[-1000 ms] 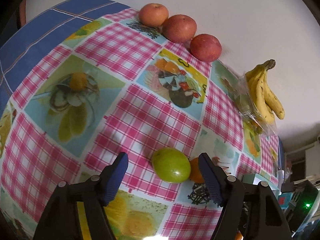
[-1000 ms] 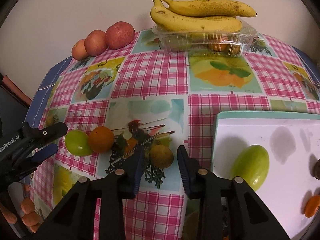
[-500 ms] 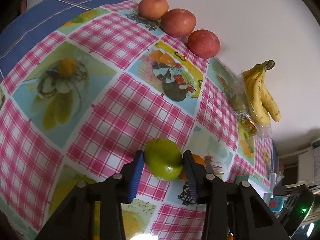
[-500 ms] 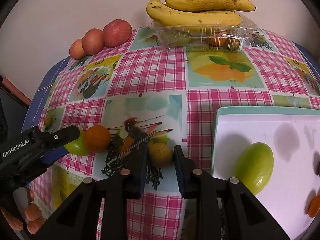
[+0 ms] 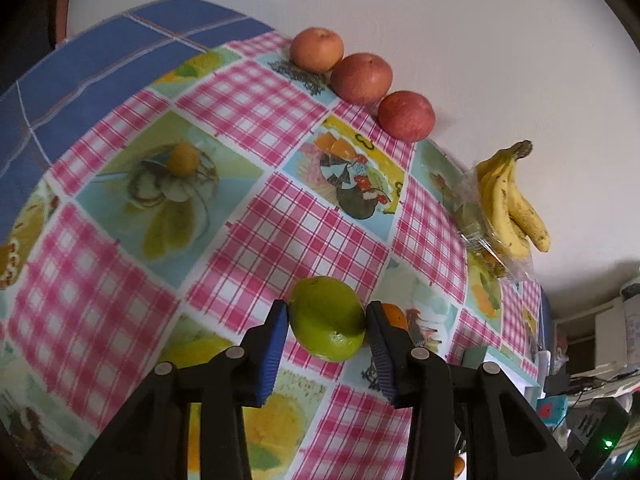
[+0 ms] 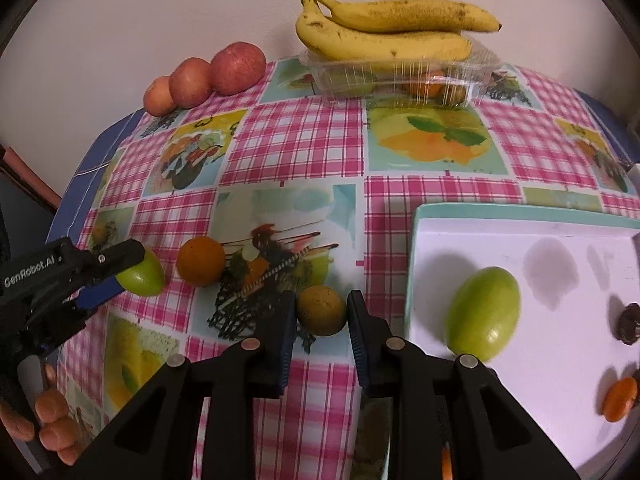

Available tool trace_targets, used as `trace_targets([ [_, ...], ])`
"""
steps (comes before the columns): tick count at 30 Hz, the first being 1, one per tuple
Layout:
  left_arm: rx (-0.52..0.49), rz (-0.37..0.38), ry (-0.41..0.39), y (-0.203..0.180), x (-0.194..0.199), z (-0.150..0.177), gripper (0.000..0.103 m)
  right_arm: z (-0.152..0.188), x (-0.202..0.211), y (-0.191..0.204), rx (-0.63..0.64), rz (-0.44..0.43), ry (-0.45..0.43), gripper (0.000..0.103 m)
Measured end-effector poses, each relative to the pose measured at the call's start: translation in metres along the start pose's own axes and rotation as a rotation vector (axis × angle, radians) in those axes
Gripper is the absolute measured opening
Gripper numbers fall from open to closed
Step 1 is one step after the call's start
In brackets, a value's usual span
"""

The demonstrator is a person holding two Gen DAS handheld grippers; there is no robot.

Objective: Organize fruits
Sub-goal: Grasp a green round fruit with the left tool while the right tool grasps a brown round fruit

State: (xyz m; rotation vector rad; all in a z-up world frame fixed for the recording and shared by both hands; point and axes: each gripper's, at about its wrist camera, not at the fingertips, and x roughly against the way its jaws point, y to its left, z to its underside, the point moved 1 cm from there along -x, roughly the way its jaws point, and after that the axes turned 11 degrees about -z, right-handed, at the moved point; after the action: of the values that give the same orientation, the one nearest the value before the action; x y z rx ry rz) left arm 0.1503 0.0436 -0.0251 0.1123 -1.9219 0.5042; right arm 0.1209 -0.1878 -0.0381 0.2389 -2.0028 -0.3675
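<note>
Green fruit (image 5: 326, 318) sits clamped in the left tool (image 5: 326, 322), seemingly just off the surface (image 5: 256, 232), while the right tool (image 6: 321, 312) pinches a yellowish fruit (image 6: 321, 310).

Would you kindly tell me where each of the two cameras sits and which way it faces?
Left wrist: on the left gripper, angled down at the checked tablecloth; its own fingers clamp a round green fruit.
Right wrist: on the right gripper, angled down at the cloth and white tray; its fingers clamp a small brownish-yellow fruit, and the left gripper shows.
Shared: green fruit, three red apples, yellow bananas.
</note>
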Motion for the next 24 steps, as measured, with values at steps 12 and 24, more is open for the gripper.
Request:
trace_targets([
  [12,-0.064,-0.004,-0.068,-0.012,0.043,0.024,0.042,0.032,0.066,0.000,-0.053,-0.034,-0.069,0.027],
  [24,-0.108,-0.050,-0.088,-0.028,0.047,0.034,0.042,0.049,0.097,-0.021,-0.117,-0.031,-0.099,0.027],
])
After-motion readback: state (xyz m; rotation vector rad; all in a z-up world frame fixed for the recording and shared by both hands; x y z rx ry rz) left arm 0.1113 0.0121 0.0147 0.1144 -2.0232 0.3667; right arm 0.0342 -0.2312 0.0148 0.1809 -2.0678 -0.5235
